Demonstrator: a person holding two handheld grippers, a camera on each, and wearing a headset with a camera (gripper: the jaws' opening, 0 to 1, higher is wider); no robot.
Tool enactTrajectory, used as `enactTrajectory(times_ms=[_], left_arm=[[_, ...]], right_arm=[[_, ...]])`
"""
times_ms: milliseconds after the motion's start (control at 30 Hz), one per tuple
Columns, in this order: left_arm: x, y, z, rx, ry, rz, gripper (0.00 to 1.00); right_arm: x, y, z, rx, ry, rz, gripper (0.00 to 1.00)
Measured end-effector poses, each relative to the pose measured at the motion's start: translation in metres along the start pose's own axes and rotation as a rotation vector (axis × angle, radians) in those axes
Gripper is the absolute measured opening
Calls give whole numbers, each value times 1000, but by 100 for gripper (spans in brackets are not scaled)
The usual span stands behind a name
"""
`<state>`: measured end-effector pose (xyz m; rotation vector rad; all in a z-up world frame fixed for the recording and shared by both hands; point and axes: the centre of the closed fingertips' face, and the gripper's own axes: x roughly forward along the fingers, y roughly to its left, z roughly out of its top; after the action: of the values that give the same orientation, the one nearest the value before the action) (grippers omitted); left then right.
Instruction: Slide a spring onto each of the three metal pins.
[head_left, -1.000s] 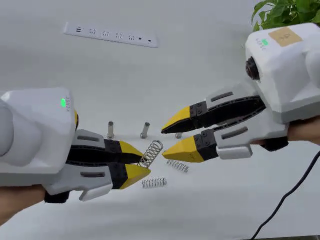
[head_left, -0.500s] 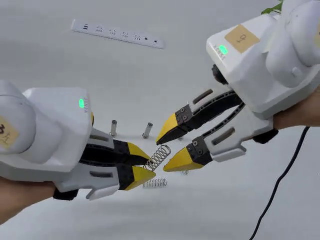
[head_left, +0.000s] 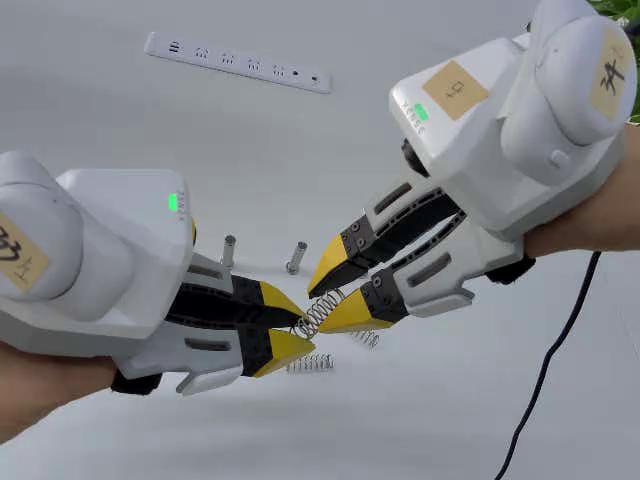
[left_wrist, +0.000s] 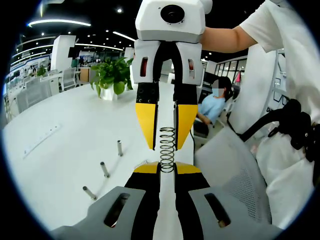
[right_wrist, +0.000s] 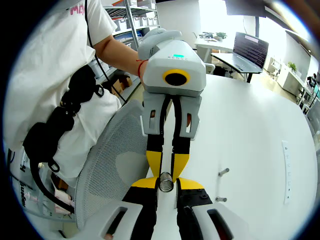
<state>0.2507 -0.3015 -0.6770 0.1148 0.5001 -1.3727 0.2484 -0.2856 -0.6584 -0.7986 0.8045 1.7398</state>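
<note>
Left gripper (head_left: 305, 335) reaches in from the near left edge of the white workbench (head_left: 420, 420), lying almost level. The person's left hand (head_left: 45, 395) grips its body from below. Its yellow-tipped jaws are pinched tight on the near end of a spring (left_wrist: 167, 145), which is held in the air and juts out beyond the tips.

Right gripper (head_left: 318, 310) slants down from the right to meet it nose to nose. The right hand (head_left: 590, 225) is wrapped behind its body, with the wrist raised. Its jaws stand narrowly apart on either side of the spring's far end. Whether they actually press on the coils I cannot tell.

Each gripper body shows a small green light. A tan sticker (head_left: 18, 250) on the left one and another tan sticker (head_left: 455, 90) on the right one carry dark handwriting that I cannot read.

One loose spring (head_left: 308, 363) lies flat on the workbench below the tips, and a second loose spring (head_left: 366, 338) lies flat just to its right. A black cable (head_left: 548, 375) curves across the near right corner.

Beyond the tips, three metal pins (left_wrist: 104, 169) stand upright in a short row, all bare. Farther back on the left lies a white power strip (head_left: 238, 62). A potted plant (left_wrist: 112, 75) sits at the far end.
</note>
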Motion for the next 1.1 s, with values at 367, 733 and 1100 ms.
enactTrajectory(times_ms=[367,733,1100], left_arm=[[0,1,0,-3,-2,3,6],[0,1,-2,-3,-3,5,6],[0,-1,-4,-1,-12,-2,7]], right_arm=[[2,0,-1,-14,19,9,7],[4,0,-2,-27,32,7,6],[6,2,-2,-29,51,11,6]])
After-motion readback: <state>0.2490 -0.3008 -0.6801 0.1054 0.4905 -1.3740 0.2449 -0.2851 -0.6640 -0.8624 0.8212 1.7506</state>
